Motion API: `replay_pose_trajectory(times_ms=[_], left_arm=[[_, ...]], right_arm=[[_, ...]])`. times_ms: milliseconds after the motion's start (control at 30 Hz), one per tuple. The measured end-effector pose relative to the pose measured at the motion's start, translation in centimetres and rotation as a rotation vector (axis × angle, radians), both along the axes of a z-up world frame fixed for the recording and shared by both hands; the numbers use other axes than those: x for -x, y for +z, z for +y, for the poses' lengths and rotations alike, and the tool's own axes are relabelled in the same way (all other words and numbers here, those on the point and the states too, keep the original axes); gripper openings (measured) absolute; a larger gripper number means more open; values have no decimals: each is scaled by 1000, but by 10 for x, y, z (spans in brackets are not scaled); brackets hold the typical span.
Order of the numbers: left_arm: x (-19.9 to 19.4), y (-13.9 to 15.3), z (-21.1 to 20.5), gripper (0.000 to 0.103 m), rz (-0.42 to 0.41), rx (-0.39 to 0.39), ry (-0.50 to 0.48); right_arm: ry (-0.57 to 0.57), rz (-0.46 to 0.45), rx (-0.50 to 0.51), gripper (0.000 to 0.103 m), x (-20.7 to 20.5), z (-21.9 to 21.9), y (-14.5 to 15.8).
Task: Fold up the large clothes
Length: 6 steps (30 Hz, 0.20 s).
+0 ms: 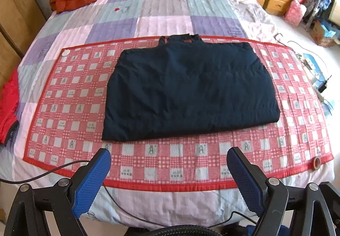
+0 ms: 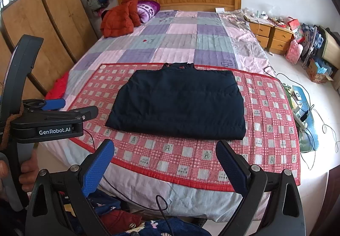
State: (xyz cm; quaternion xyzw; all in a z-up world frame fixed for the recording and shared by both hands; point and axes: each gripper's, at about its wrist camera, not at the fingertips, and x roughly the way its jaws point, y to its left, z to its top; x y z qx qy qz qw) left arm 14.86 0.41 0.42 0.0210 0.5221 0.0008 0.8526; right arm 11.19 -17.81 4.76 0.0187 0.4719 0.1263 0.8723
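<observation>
Already partly folded, the dark padded jacket (image 1: pixel 189 89) lay on the red checked mat (image 1: pixel 63 108), likely soft, bulky, best gripped at its hem corners, as left gripper (image 1: pixel 169 174) and right gripper (image 2: pixel 165 163) gaped wide, empty.

The small printed characters on the red-and-white checked mat (image 1: pixel 70 121) are too small to read. A bright red garment (image 1: pixel 8 106) at the left is cut off by the edge.

Soft, even daylight fills both views, with only faint shadows. Fisheye distortion bends the bed (image 2: pixel 136 185) edges, dark corners frame the right wrist view, and focus stays fairly sharp.
</observation>
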Motion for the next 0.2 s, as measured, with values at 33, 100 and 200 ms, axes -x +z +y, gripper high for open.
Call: replay_pose_trajectory(times_ms=[33,100,200], left_arm=[[-1,0,0,92,-1,-2,0],[-2,1,2,92,-2,-6,-2],[-3,1,1,92,1,4,-2]], right_arm=[[-3,2,0,99,-1,-1,0],[-10,3,1,99,-3,-2,1],[-14,2,3,99,-3,-2,0]])
